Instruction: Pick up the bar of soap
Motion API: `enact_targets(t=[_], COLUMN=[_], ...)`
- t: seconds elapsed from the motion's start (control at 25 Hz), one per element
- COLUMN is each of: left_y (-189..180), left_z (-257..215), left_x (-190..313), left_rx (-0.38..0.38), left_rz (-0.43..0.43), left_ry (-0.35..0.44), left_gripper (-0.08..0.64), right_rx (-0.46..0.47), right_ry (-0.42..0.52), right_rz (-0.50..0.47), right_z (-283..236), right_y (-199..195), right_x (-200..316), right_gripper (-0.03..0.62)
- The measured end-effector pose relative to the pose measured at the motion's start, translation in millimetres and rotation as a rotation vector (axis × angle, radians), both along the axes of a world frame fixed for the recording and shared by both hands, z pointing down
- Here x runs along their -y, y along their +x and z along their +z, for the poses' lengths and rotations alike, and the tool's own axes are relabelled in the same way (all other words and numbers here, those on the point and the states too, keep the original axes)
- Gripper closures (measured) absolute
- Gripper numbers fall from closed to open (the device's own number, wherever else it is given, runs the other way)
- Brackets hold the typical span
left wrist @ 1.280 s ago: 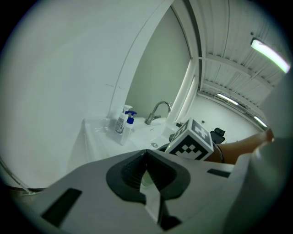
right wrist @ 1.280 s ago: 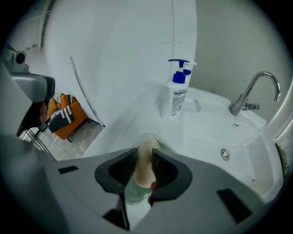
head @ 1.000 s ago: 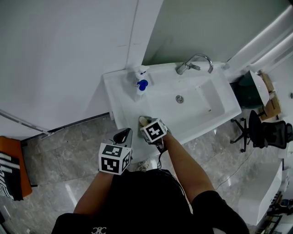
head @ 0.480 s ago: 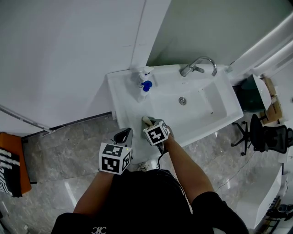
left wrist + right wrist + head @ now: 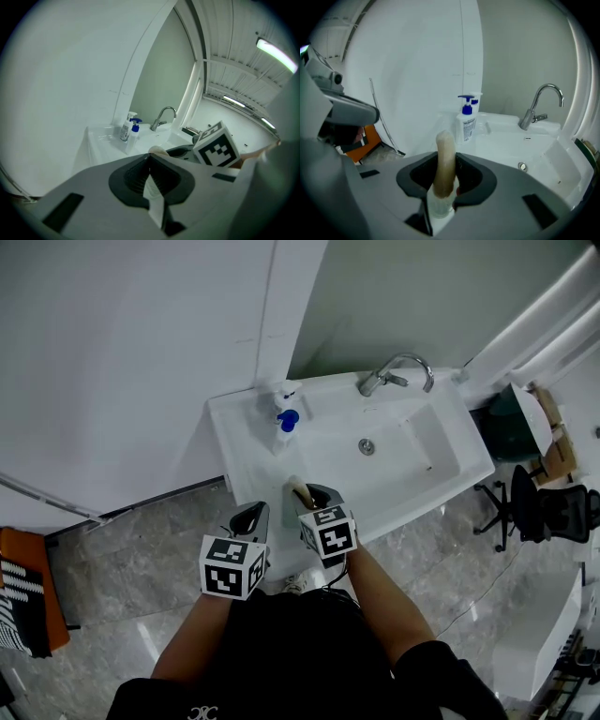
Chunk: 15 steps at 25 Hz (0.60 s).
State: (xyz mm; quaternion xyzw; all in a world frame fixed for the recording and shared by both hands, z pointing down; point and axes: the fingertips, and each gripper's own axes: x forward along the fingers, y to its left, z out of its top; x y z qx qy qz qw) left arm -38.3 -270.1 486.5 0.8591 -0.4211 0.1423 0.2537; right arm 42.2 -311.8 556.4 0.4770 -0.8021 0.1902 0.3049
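The bar of soap (image 5: 446, 157) was grasped in the right hand-held gripper (image 5: 309, 498), whose jaws had just been closing and stood clenched on its two broad faces. The soap sat edge-on, its long axis running out along the jaws and its rounded end projecting past the fingertips toward the wall. The grip was over the near left rim of the sink (image 5: 246, 456), and the soap appeared to be clear of the ledge, touching nothing but the pads. The left hand-held gripper (image 5: 253, 517) hung just beside the right one, short of the sink's front edge, jaws pressed together with nothing between them. The right hand was therefore the only one engaged. Beyond the soap, on the far left ledge, stood a blue-pump bottle (image 5: 466, 124) with a white pump bottle (image 5: 284, 390) behind it. The faucet (image 5: 398, 371) and drain (image 5: 367, 445) lay well apart to the right. In my judgement nothing obstructed carrying the soap up and back, though a pinch on a slick bar could slip.
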Motion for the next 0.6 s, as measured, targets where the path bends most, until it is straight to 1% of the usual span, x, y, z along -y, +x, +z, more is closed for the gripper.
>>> enact_targets(t=[0.2, 0.32, 0.6], left_y=[8, 13, 22], left_z=[-12, -19, -39], left_x=[4, 5, 4], left_rx=[-0.011, -0.018, -0.031], left_rz=[0.003, 0.012, 0.031], left_ry=[0.043, 0.064, 0.127], left_gripper=[0.552, 0.552, 0.552], right_rx=[0.070, 0.122, 0.137], right_ry=[0.140, 0.206, 0.362], right_rz=[0.038, 0.081, 0.194], right_z=[-49, -79, -128], right_y=[1, 5, 32], right_x=[-9, -17, -35], right_gripper=[0.474, 0.474, 0.474])
